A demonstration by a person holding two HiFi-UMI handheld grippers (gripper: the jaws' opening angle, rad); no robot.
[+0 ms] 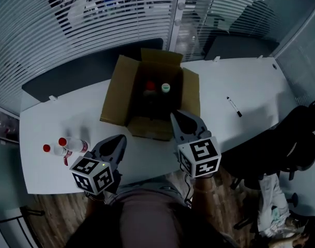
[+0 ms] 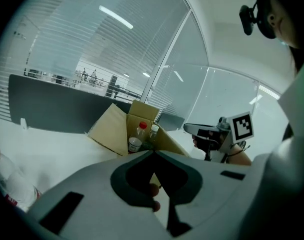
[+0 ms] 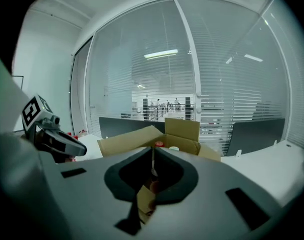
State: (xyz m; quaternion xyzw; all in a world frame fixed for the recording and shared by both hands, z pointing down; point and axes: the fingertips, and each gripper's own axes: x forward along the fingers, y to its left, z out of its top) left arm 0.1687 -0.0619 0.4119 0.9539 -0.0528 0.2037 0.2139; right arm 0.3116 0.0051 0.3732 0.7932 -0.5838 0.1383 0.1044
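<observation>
While both grippers hover low over the white table [image 1: 250,133], the hazards are close by; the open cardboard box [image 1: 116,94] stands just ahead of the right gripper [image 1: 175,115], whose jaws are clenched on nothing, so a forward nudge could shove it; the left gripper [image 1: 121,138], likewise closed and empty, is near the bottles [image 1: 69,145], which seem to lie on their sides and could roll off if bumped.

Dim, cool, bluish cast; ceiling strip lights glare behind blinds (gripper views heavily fisheyed, corners vignetted black); near foreground soft.
</observation>
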